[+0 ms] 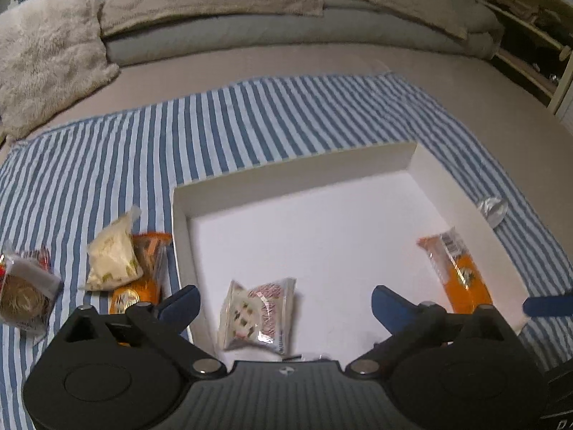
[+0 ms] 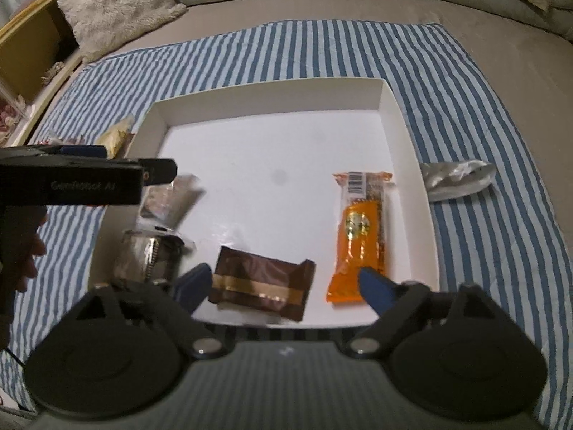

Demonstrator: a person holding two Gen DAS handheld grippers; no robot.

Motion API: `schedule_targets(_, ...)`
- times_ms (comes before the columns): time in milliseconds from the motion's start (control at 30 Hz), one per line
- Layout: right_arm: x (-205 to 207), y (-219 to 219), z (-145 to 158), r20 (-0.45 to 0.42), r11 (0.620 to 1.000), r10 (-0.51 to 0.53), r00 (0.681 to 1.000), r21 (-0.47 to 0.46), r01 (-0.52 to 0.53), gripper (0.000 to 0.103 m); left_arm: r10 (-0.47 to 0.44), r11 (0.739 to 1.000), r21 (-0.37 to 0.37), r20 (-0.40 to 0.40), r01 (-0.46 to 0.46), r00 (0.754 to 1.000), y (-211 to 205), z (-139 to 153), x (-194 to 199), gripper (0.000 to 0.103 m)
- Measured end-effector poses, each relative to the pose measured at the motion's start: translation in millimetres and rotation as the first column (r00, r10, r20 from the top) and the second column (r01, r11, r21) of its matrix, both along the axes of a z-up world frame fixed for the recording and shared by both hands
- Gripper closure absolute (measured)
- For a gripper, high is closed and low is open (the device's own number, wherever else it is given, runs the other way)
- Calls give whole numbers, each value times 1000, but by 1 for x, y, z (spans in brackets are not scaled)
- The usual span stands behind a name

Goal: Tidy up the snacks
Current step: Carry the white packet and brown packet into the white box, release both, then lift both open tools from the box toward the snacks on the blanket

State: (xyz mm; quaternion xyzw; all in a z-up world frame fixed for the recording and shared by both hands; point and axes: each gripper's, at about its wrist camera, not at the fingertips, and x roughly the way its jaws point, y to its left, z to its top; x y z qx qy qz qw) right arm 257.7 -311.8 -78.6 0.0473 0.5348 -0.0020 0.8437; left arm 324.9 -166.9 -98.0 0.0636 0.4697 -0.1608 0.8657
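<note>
Dropping snacks into the white box (image 2: 272, 93), set on the striped cloth (image 1: 250, 118) spread over a bed. Best done by letting each packet fall clear, then lifting straight up so no finger (image 2: 376, 286) drags a wrapper back out; next pick better taken from the loose pile left of the box, gripping a packet by its middle rather than a crimped end. Left gripper (image 1: 284, 304): jaws spread wide, holding nothing, with the clear patterned packet (image 1: 259, 313) blurred between and below them, apparently loose above the box floor, touching neither pad. Right gripper (image 2: 283, 286): jaws likewise wide, gripping nothing; the brown packet (image 2: 261, 288) lies between them near the near wall, close beside one pad, contact impossible to tell. Already inside: the orange bar (image 2: 361, 236) along the right wall. A silvery packet (image 2: 150, 254) sits at the left edge, in or out impossible to tell. Still outside on the cloth: a cream packet (image 1: 112, 254) leaning on another orange packet (image 1: 143, 272), and a round cookie pack (image 1: 25, 294) further left. Crumpled clear wrapper (image 2: 458, 179) just right of the box, probably rubbish.
</note>
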Motion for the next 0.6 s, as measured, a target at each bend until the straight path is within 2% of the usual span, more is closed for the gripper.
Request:
schedule_targets(200,-4,-3,-2,-3,1000,3,1000,-13,-3,1,-1,1000,17,-46,2,999,11,-4,-6,0)
schedule_targets(600,-8,2,0,6,1000,11,1000,-22,-10,1,7,1000,9,-87,-6,996,29,4,-23,0)
